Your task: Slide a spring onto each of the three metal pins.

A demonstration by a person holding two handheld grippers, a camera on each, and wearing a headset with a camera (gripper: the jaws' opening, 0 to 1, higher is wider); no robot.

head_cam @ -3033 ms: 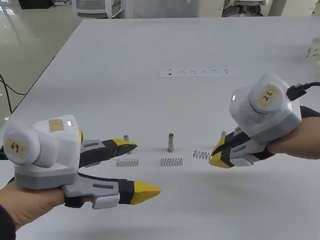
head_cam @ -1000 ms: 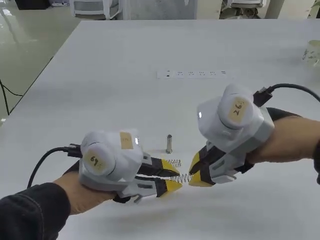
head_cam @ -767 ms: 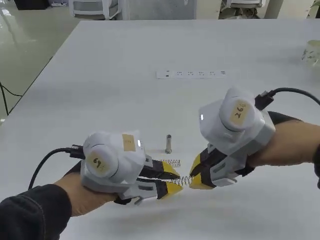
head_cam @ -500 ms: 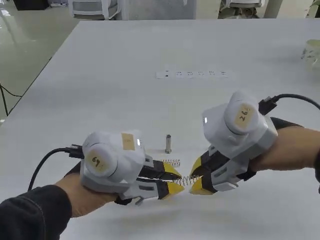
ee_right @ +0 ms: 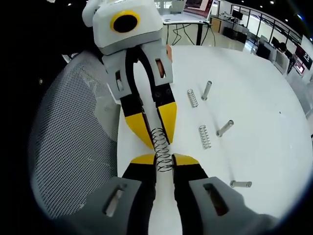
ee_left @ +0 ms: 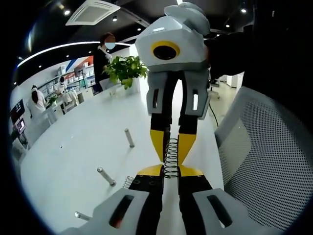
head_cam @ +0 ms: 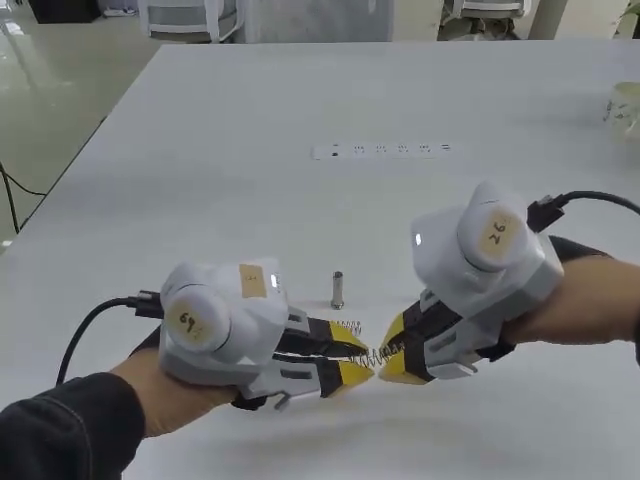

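Left gripper [ee_left: 170, 171] and right gripper [ee_right: 164, 160] tight on one spring [ee_right: 159, 139]; gripper views: three pins [ee_right: 224, 128].

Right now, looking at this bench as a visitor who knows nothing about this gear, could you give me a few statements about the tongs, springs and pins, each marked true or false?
1. The left tongs and the right tongs share one spring, each pinching an end. True.
2. Every pin already wears a spring. False: all three pins are bare.
3. Two loose springs lie on the table. True.
4. The right tongs are open and empty. False: they are shut on the spring.
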